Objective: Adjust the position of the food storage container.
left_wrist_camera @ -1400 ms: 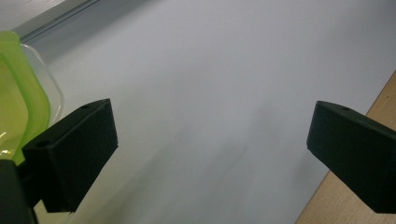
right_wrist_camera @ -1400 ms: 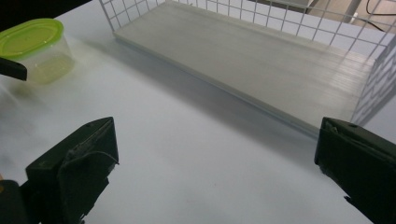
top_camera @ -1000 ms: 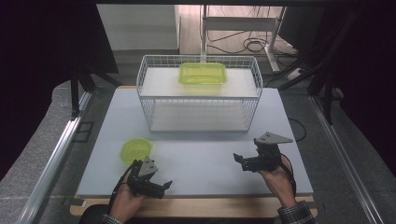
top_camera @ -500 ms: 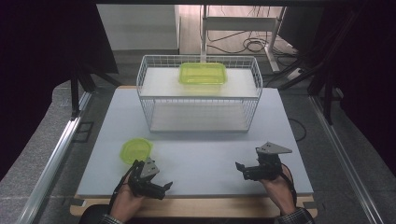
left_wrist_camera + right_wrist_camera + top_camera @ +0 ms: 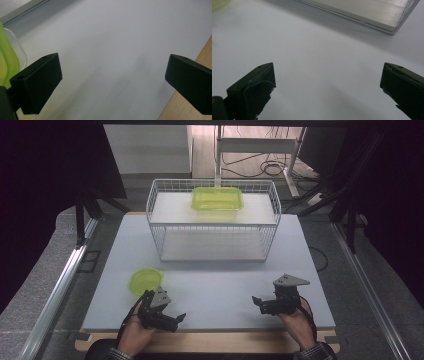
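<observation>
Dark room, white counter (image 5: 220,285) with a wire rack (image 5: 212,220) at the far side. A green tub (image 5: 217,198) sits on the rack's top shelf, long axis running left-right, mouth up as far as I can tell.

Nearest work item: small green lid (image 5: 145,281) lying flat on the counter at front left, just beyond the left claw (image 5: 167,319). Roughly square with rounded corners, so no real long axis; it sits turned a bit, one corner toward the person. Its edge shows at the left in the left gripper view (image 5: 8,60).

Left claw: jaws wide apart, empty, low over the counter, pointing right and slightly away from the lid. Right claw (image 5: 260,304): jaws also wide apart, empty, near the front right edge, well apart from the lid, aimed left.

Likely step: pick the lid with the left claw. To do it well:
- swing the claw left first to face the lid
- lid is flat and thin, so come in low, one jaw under the raised rim, one over
- grip a straight side, not a corner
- close slowly; it looks light and may skid on the smooth counter
</observation>
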